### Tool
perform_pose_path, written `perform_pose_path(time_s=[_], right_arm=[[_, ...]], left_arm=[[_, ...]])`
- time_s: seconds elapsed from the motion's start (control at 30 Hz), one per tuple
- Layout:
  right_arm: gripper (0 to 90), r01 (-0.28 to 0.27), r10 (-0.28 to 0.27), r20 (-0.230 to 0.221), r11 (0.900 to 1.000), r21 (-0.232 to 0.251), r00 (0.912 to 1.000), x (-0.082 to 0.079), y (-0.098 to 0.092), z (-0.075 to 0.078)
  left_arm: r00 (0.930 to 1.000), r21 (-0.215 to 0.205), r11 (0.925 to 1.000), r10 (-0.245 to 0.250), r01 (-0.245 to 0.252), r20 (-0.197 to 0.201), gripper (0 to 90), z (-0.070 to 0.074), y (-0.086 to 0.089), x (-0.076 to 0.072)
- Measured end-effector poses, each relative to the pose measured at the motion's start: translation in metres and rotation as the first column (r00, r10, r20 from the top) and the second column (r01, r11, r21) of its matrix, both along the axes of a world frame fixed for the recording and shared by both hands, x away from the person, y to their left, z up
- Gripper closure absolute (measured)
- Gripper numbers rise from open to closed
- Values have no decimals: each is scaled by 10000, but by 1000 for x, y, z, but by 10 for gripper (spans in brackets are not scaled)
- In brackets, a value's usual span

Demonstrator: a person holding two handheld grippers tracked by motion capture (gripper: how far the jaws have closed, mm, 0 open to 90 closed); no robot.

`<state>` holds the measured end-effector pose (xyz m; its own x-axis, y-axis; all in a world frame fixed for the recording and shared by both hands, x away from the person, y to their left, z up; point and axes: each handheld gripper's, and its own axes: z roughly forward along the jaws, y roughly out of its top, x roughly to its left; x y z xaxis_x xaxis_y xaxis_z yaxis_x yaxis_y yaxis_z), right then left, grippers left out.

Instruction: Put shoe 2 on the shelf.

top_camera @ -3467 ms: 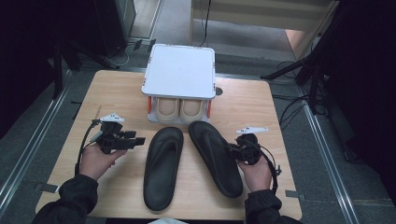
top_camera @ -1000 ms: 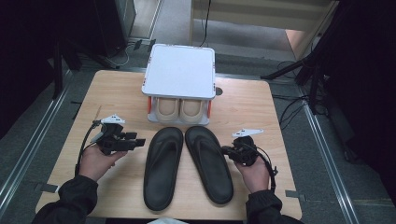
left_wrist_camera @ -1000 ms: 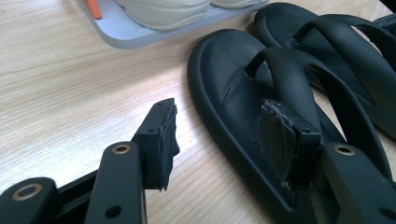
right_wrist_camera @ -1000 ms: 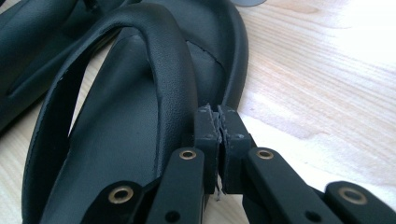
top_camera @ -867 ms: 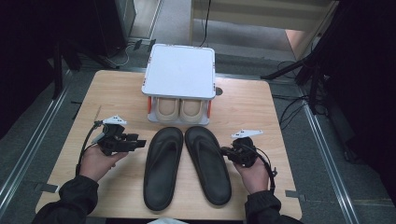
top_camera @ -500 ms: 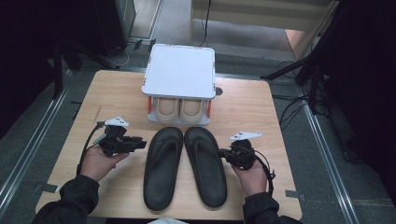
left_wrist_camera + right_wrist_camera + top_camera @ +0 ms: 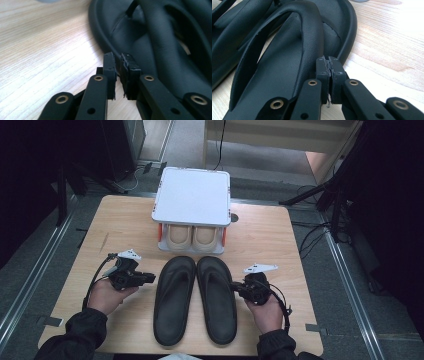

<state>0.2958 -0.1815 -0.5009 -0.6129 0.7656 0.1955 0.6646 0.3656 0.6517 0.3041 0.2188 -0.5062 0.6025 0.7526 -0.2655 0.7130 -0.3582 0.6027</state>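
black sandals [image 7: 195, 300] side by side, heels cut off up close, left tool [image 7: 119, 65] just closed empty, right tool [image 7: 329, 65] closed

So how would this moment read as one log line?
left gripper: closing beside left sandal | right gripper: shut at right sandal edge | sandals side by side

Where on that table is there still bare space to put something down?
Bare wood lies in the far left corner of the table, left of the white rack, and in the far right corner beside it. The middle is crowded: two black sandals side by side, flanked by the left gripper and right gripper.
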Motion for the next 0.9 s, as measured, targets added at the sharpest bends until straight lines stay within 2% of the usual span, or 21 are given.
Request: perform_pose_path(time_s=[0.13, 0.4, 0.57, 0.9], right_arm=[[900, 79, -79, 60, 10000, -16, 10000, -3, 2, 0], [900, 203, -203, 45, 9998, 73, 9998, -5, 4, -1], [900, 207, -208, 39, 9997, 87, 9998, -6, 4, -1], [900, 190, -190, 24, 9998, 64, 9998, -7, 6, -1]], left_arm=[[9999, 107, 9999, -27, 28, -139, 898, -6, -2, 1], [9980, 352, 9988, -307, 327, -558, 900, -13, -11, 2], [9976, 437, 9982, -393, 418, -578, 900, -14, -14, 1], [9962, 348, 9981, -474, 500, -730, 900, -13, -16, -3]])
